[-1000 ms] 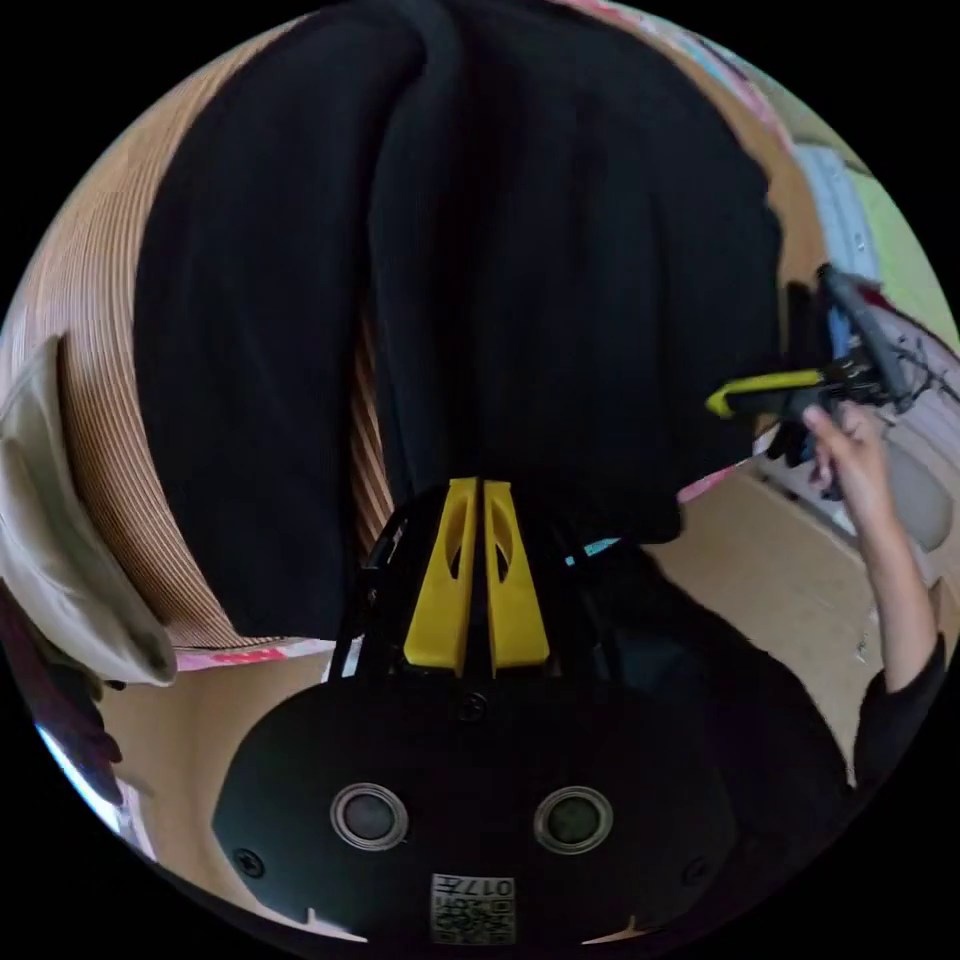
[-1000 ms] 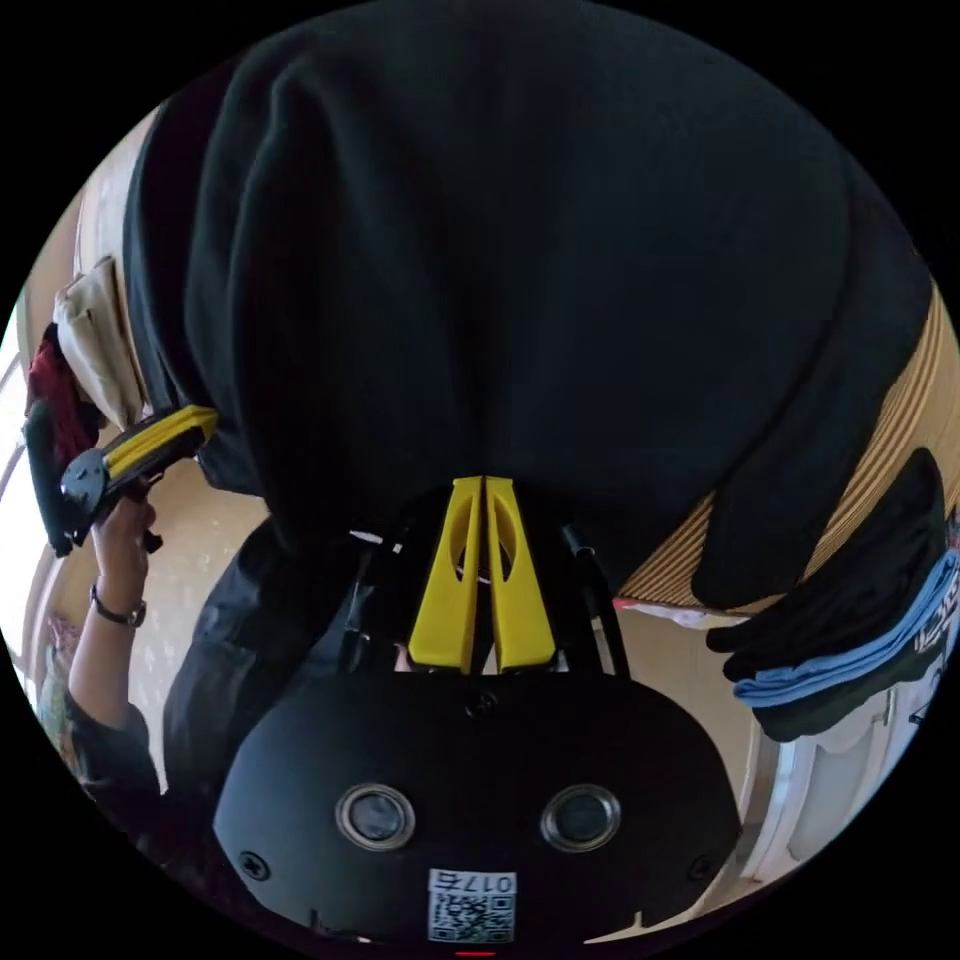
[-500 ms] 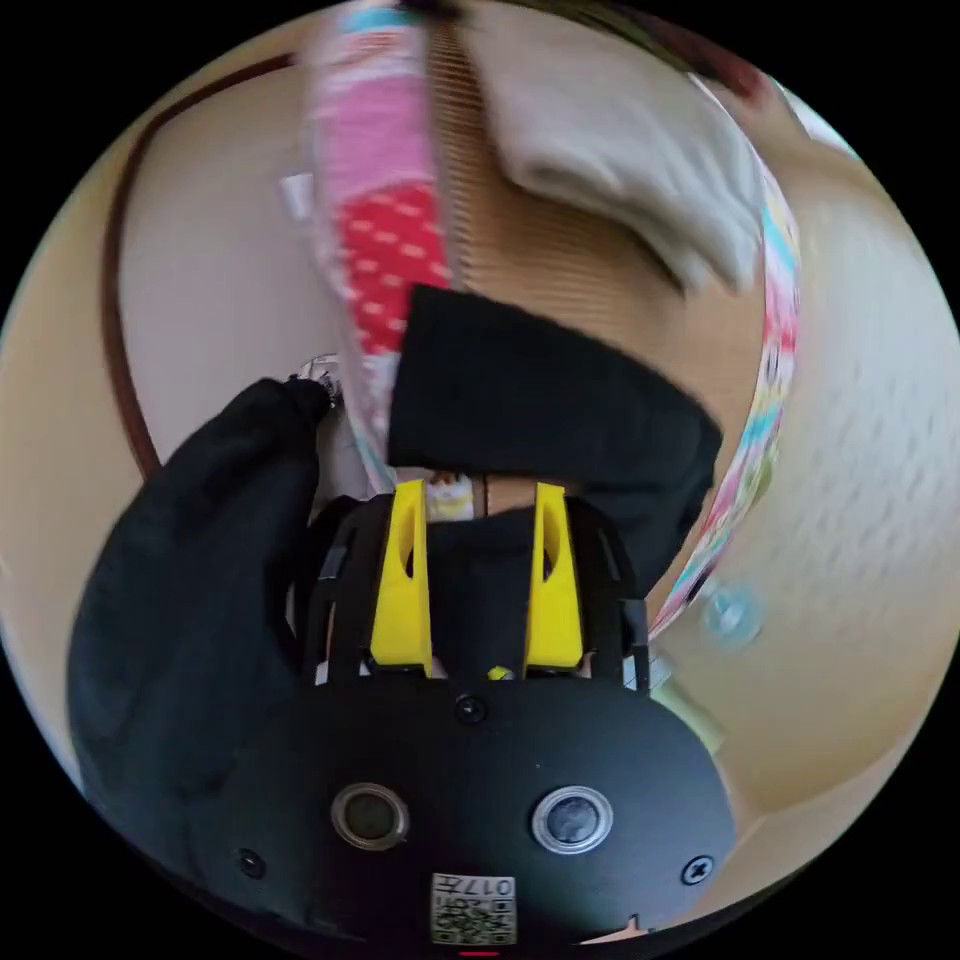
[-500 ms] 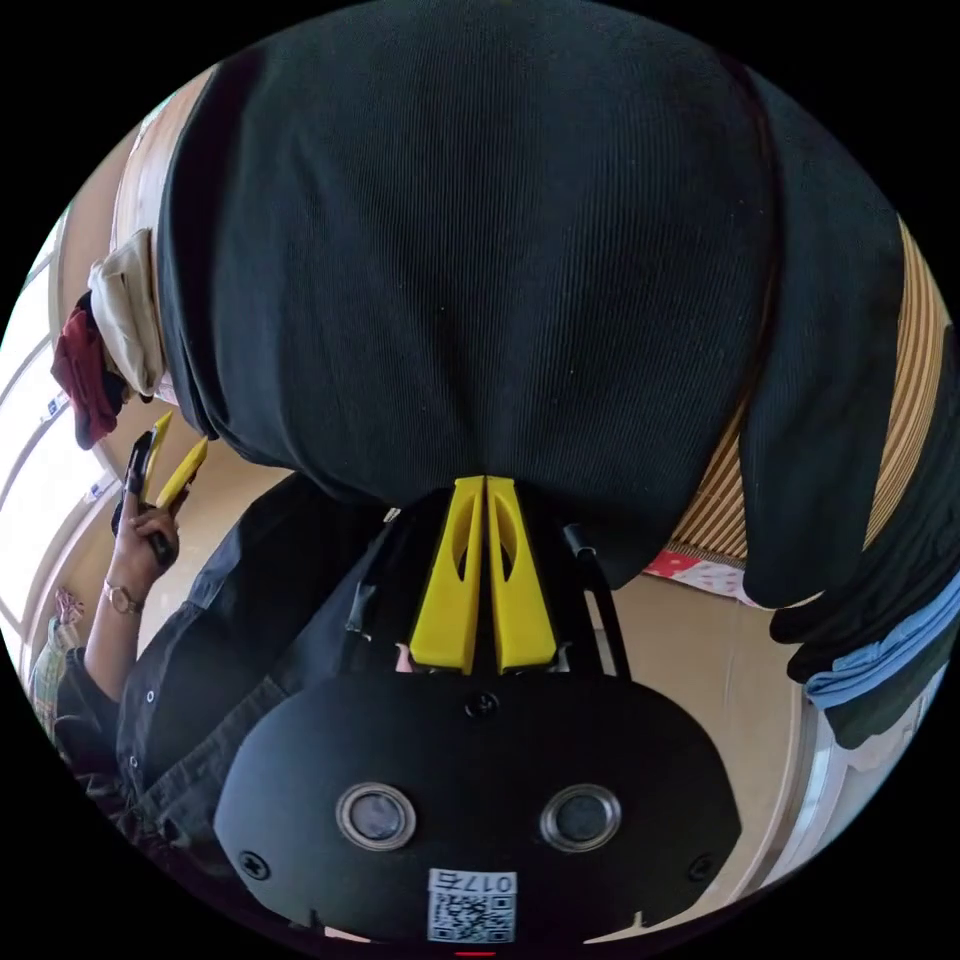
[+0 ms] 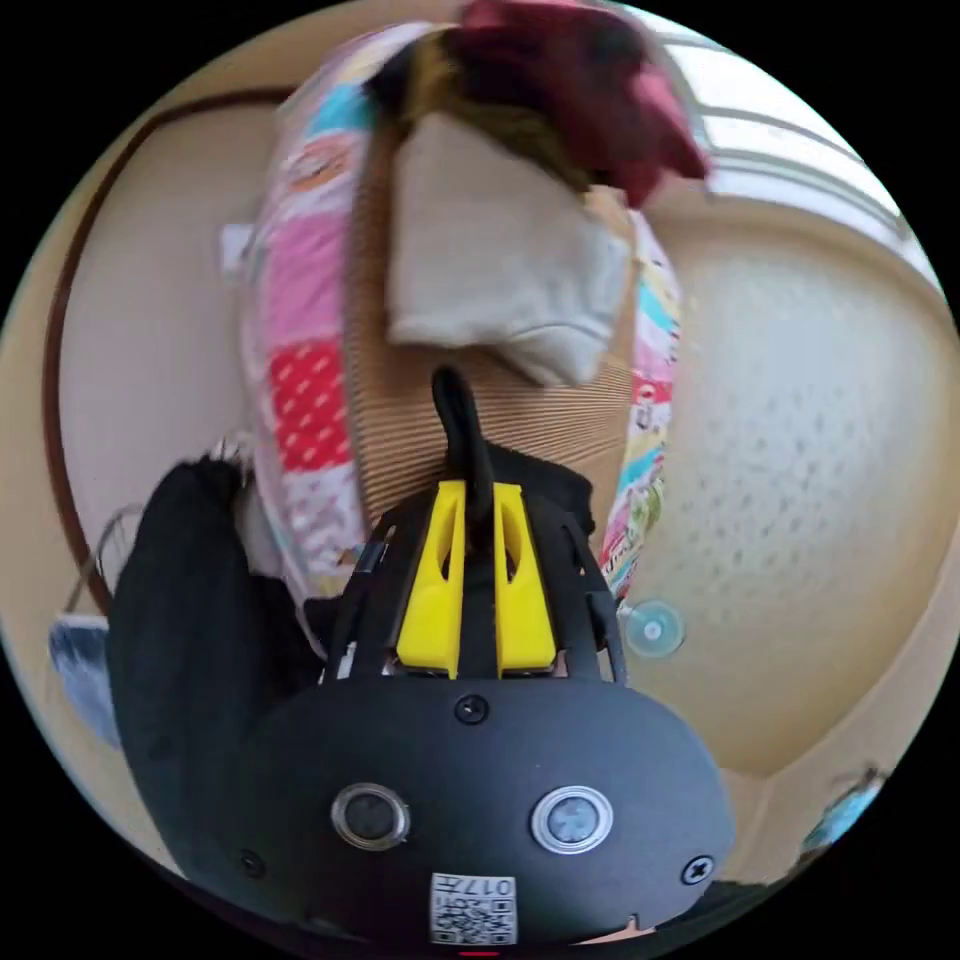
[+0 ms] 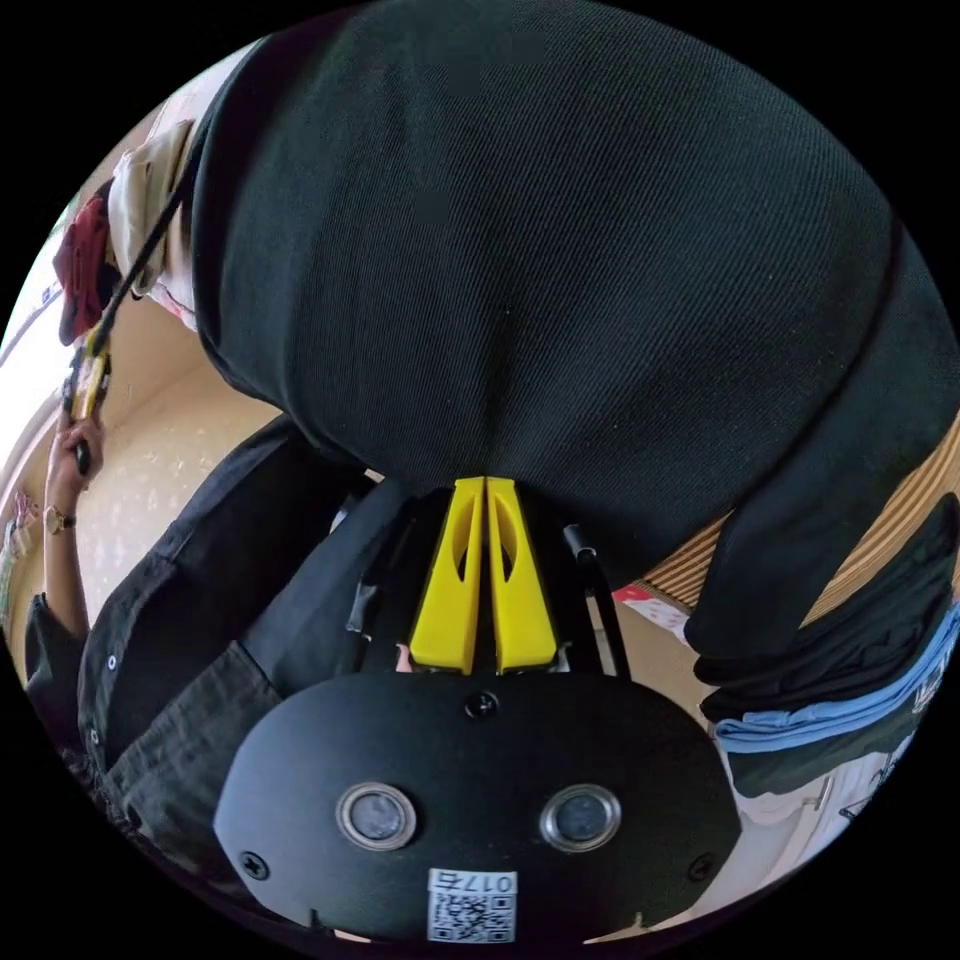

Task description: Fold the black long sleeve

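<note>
The black long sleeve (image 6: 540,250) hangs spread wide in the right gripper view, its lower edge pinched in my right gripper (image 6: 485,482), whose yellow jaws are shut on it. At that view's far left a hand holds my left gripper (image 6: 85,375), with a thin black strip of the shirt running up to it. In the left gripper view my left gripper (image 5: 478,487) is closed on that narrow black fold (image 5: 457,410), which sticks up past the jaw tips.
A brown striped mat (image 5: 400,440) with a patchwork border (image 5: 300,330) lies below. A beige folded garment (image 5: 490,270) and a maroon one (image 5: 590,90) rest on it. Folded black, blue and dark clothes (image 6: 850,690) are stacked at the right. A person's dark sleeve (image 5: 180,620) is close.
My left gripper let go of the shirt's edge, stood open half a second ago, and has closed on a narrow black fold. Its view swung toward the beige garment. The right gripper kept its hold.
</note>
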